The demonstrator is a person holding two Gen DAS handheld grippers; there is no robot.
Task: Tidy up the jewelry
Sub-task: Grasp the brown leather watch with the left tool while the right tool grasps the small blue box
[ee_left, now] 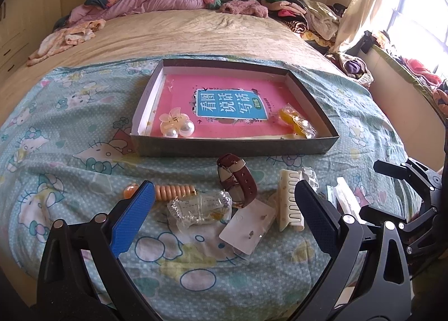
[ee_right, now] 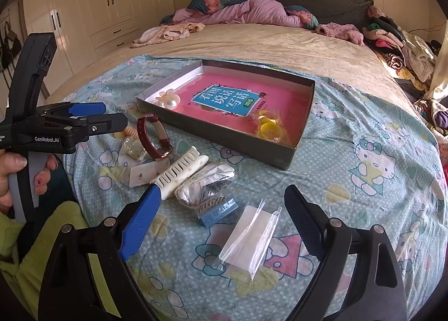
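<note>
Lying between wide-open, empty left tongs [ee_left: 224,203]: bagged bracelet [ee_left: 200,207]; right tongs [ee_right: 224,214] likewise.

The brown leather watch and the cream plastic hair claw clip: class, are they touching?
Apart. In the left wrist view, patterned sheet shows between the brown leather watch and the cream plastic hair claw clip.

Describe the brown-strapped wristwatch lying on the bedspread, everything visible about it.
The wristwatch has a dark reddish-brown strap that looks like leather, with punched holes, pale lining and a metallic buckle. The strap is curled in a loop and stands on edge, so the dial is not visible. It lies outside the box, just in front of its near wall, on the Hello Kitty bedspread. Its lower end rests against a white earring card. Neither gripper touches it.
</note>
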